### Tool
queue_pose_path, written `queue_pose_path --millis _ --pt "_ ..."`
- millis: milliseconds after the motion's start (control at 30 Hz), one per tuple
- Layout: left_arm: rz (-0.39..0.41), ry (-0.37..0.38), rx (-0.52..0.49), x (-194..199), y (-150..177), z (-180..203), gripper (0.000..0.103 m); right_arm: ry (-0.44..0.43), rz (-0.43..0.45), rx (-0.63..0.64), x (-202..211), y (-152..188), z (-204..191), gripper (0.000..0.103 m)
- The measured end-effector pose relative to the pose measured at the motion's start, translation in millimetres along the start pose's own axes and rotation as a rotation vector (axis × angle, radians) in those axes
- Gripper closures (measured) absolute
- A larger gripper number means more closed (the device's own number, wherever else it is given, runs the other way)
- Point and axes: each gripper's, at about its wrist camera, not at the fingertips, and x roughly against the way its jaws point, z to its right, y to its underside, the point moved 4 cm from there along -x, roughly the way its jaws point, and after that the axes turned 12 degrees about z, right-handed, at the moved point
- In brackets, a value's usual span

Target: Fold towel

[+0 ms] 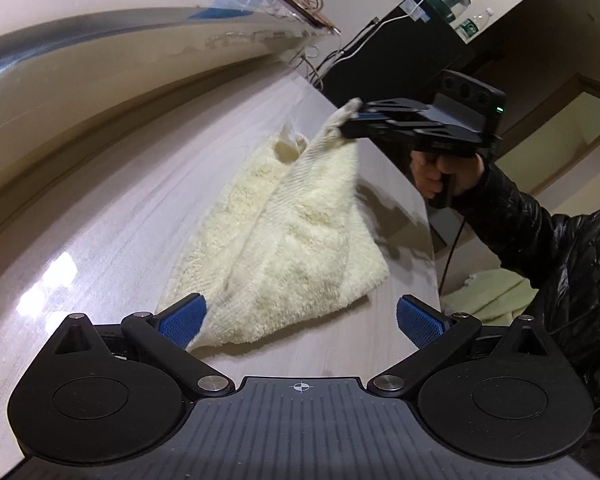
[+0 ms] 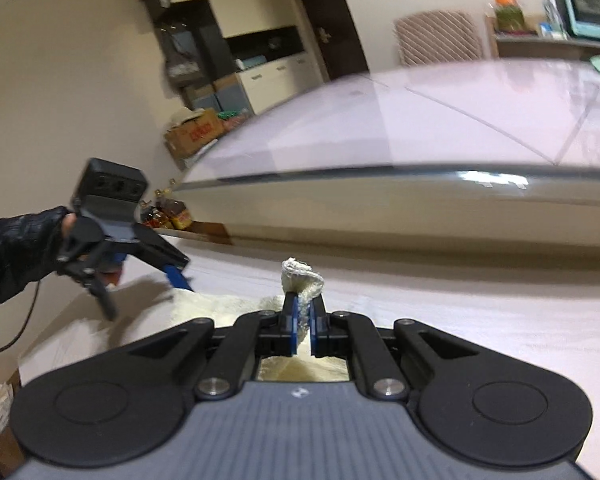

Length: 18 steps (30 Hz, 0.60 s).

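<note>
The right gripper (image 2: 304, 320) has its fingers clamped on a lifted corner of the cream towel (image 1: 284, 240); the left gripper (image 1: 300, 320) has fingers spread wide, holding nothing, the towel's near edge on the worktop (image 1: 80, 240) between them.

A pale wood-grain tabletop (image 1: 100, 248) carries bright glare patches; behind it runs a long glossy curved panel (image 2: 420, 136) with a chrome edge; cream walls (image 2: 60, 80) close the room; a tall shelf unit (image 2: 236, 40) with dark and white compartments stands beside a dark door (image 2: 328, 20); cardboard boxes (image 2: 196, 132) sit on the floor below; a striped chair back (image 2: 440, 38) and a teal appliance (image 2: 588, 4) show further off; 2 plastic bottles (image 1: 464, 12) top a black cabinet (image 1: 400, 56).
</note>
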Motion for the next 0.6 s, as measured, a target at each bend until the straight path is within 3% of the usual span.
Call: queue_pose_path --millis 367,533,600 --pt "0.078 -0.045 -0.041 15.1 -6.2 12.0 0.000 0.002 -0.073 -0.306 -21.7 31.0 53.0 0.095" --pt "0.129 -0.082 -0.052 28.6 -8.3 22.9 0.000 0.005 -0.061 -0.357 -19.5 37.1 60.0 0.090" --pt "0.156 -0.099 -0.056 33.3 -9.1 28.8 0.000 0.015 -0.039 -0.363 -14.0 35.8 61.2 0.083"
